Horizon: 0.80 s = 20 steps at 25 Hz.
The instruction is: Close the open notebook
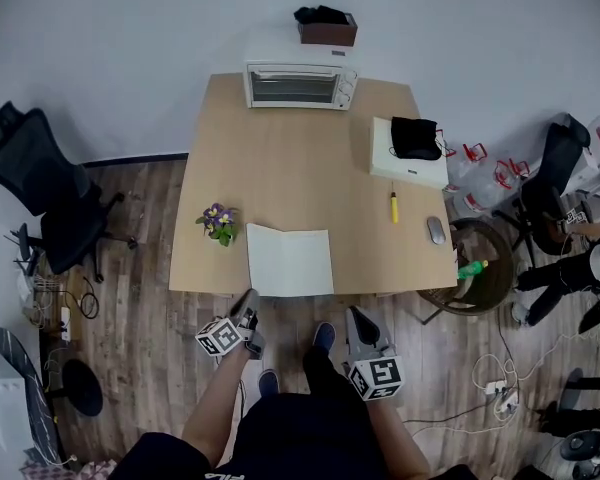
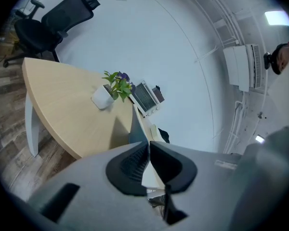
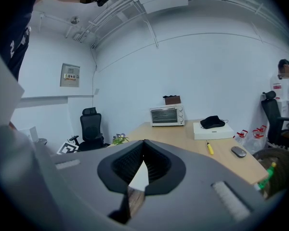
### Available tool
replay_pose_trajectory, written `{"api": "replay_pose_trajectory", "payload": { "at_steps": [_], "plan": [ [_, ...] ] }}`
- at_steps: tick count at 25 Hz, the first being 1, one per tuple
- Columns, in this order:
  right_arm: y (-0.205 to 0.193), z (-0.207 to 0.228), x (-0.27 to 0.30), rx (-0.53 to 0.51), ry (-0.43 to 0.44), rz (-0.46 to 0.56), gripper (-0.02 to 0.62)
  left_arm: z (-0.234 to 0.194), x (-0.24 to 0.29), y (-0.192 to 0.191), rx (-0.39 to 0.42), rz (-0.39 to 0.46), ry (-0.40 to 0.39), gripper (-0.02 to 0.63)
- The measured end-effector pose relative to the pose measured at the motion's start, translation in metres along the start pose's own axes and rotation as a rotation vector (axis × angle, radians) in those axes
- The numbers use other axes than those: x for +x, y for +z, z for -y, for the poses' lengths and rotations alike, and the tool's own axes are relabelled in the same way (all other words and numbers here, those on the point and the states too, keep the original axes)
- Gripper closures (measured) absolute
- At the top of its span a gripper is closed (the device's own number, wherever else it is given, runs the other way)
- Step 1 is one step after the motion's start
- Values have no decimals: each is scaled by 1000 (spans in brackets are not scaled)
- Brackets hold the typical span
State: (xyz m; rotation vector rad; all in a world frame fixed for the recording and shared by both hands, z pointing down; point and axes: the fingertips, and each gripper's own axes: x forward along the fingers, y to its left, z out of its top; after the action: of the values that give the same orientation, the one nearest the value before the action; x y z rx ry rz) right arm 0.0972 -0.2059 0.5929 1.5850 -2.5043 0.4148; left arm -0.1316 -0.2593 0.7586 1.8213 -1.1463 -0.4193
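Left gripper (image 1: 248,300) pinched on a leaf of the white paper notebook (image 1: 292,260): probably light, floppy, tearable; free corner suits best. Right gripper (image 1: 356,314) closed, empty.

A wooden desk (image 1: 280,168) stands against a white wall (image 1: 130,38). Wood floor (image 1: 140,298) surrounds it, a black chair (image 1: 40,183) beside it.

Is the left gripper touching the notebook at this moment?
Touching. The left gripper view shows it: one lifted sheet of the notebook runs into the left gripper, whose jaws are pinched on it with no gap.
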Motion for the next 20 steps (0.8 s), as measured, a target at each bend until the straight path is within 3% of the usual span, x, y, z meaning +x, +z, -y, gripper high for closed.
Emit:
{"api": "replay_pose_trajectory", "payload": {
  "at_steps": [9, 20],
  "plan": [
    [2, 9, -6, 8, -18, 14, 588, 37, 19, -14, 156, -74, -54, 584],
    [5, 21, -14, 26, -52, 37, 588, 70, 43, -35, 168, -137, -150, 558]
  ]
}}
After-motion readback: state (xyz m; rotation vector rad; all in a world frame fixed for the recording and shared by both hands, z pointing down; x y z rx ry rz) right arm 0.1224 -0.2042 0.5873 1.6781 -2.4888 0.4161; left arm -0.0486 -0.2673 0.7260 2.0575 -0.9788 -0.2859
